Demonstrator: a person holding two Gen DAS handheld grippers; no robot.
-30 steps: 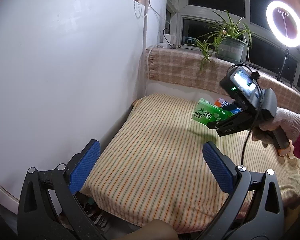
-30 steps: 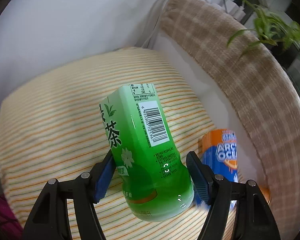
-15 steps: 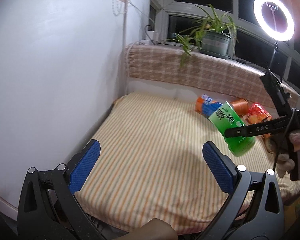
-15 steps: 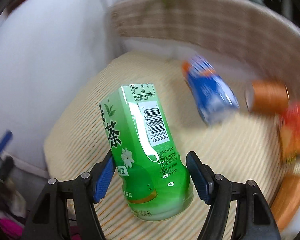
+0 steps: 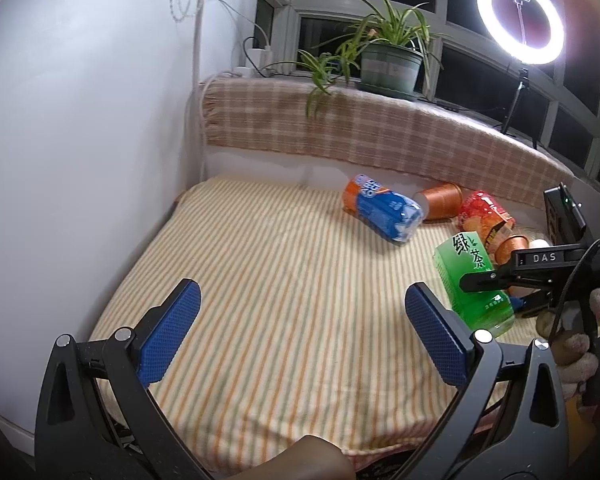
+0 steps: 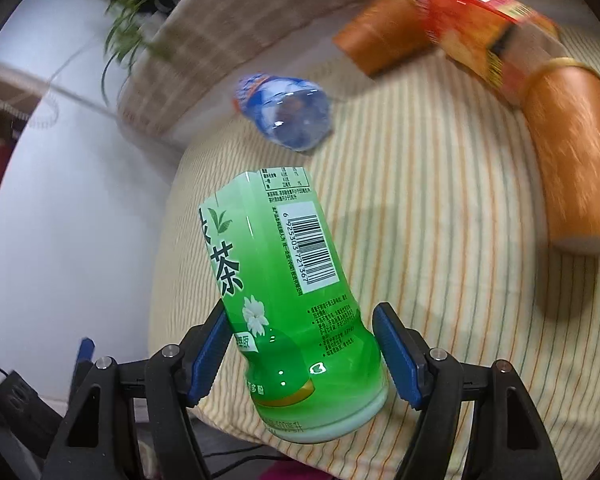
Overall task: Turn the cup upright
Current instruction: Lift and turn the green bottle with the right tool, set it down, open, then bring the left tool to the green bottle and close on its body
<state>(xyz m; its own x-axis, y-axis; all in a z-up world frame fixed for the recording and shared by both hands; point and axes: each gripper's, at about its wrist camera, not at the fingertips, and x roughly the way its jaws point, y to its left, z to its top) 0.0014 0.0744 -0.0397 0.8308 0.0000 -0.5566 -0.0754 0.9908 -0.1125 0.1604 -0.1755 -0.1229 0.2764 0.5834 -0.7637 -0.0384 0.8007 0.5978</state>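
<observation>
My right gripper is shut on a green tea cup made from a cut bottle with Chinese lettering and a barcode. It holds the cup near its wide end, tilted, just above the striped cloth. The left wrist view shows the same green cup at the right, nearly upright in the right gripper, held by a gloved hand. My left gripper is open and empty over the near part of the cloth.
A blue-and-orange cup lies on its side at the back. Two orange cups and a red cup lie near the plaid backrest. A white wall stands at the left. A potted plant and ring light stand behind.
The right gripper has swung the green cup to the right and toward the front, turning it from tilted to nearly upright. The left gripper has panned right and stayed open.
</observation>
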